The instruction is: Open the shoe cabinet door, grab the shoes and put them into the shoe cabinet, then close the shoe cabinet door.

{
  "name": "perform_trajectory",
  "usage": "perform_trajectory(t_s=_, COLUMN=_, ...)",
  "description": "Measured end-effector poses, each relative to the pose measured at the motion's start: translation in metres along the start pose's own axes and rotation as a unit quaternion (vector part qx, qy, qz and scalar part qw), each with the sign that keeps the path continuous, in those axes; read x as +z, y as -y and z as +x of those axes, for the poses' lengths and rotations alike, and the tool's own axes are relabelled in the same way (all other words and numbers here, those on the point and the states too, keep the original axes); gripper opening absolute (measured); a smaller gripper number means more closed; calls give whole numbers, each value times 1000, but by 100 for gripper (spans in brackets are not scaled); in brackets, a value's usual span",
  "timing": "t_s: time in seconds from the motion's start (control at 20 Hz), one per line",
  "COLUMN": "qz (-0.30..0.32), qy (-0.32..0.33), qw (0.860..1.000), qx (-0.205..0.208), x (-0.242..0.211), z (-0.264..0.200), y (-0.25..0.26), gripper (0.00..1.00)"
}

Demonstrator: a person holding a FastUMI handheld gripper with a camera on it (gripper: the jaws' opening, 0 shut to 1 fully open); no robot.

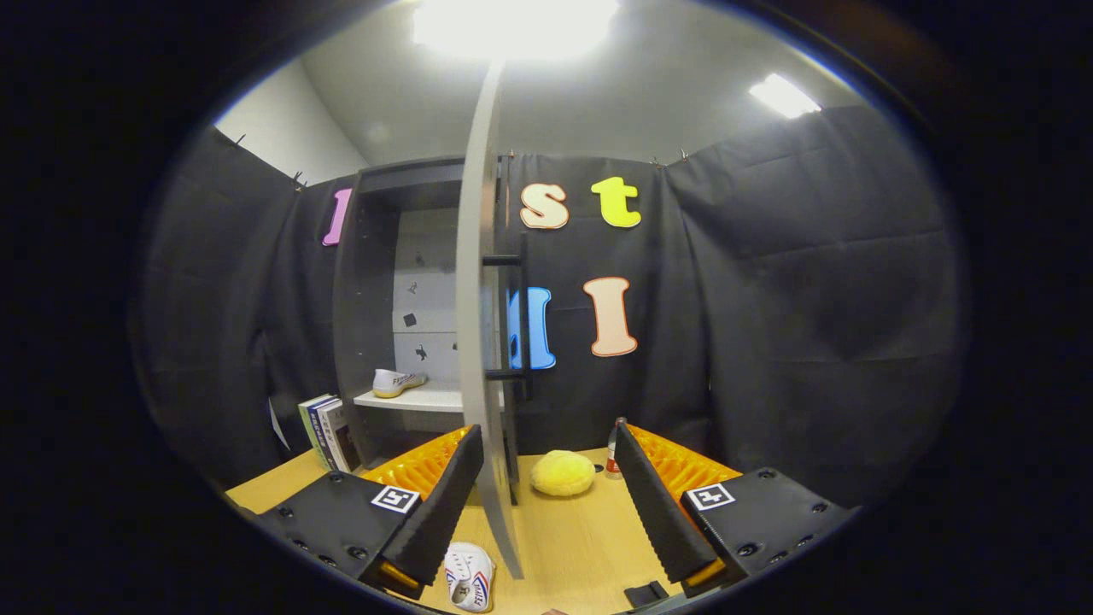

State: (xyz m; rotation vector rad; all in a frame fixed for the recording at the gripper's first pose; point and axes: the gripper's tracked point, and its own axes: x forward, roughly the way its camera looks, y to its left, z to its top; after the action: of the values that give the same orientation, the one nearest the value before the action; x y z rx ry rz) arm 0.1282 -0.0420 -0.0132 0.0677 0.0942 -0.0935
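Gripper [546, 491] at lower centre of frame: fingers spread wide, nothing held; each carries a square black-and-white marker tag. Cabinet door [480, 342] stands open, edge-on, its lower edge passing between the fingers close to the left one; dark bar handle [521, 318] on its right side. Shoe cabinet [384, 307] left of centre, one white shoe [396, 381] on its shelf; printing on it too small to read. Second white shoe [469, 577] on the wooden table [581, 547], bottom centre beside the left finger. Yellow plush [563, 473] ahead between the fingers; small bottle [611, 457] just to its right. Books [327, 431] left of the cabinet, spines unreadable.
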Motion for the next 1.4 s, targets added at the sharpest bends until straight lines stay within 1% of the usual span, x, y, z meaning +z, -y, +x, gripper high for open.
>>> perform_trajectory(t_s=0.15, qz=-1, qy=-23, qw=1000, qx=19, x=-29, z=-12, y=-35, gripper=98)
perform_trajectory(t_s=0.3, qz=-7, qy=-54, qw=997, qx=46, x=-69, z=-20, y=-72, gripper=97)
perform_trajectory(t_s=0.5, qz=-30, qy=-123, qw=988, qx=85, x=-126, z=-17, y=-110, gripper=98)
perform_trajectory(t_s=0.6, qz=-33, qy=-161, qw=982, qx=94, x=-155, z=-17, y=-119, gripper=98)
perform_trajectory(t_s=0.8, qz=-50, qy=-242, qw=963, qx=108, x=-216, z=-4, y=-131, gripper=98)
perform_trajectory(t_s=0.95, qz=-67, qy=-287, qw=948, qx=117, x=-257, z=6, y=-137, gripper=98)
perform_trajectory(t_s=1.15, qz=-85, qy=-348, qw=925, qx=129, x=-305, z=19, y=-142, gripper=98)
perform_trajectory(t_s=1.4, qz=-82, qy=-414, qw=896, qx=134, x=-355, z=34, y=-141, gripper=96)
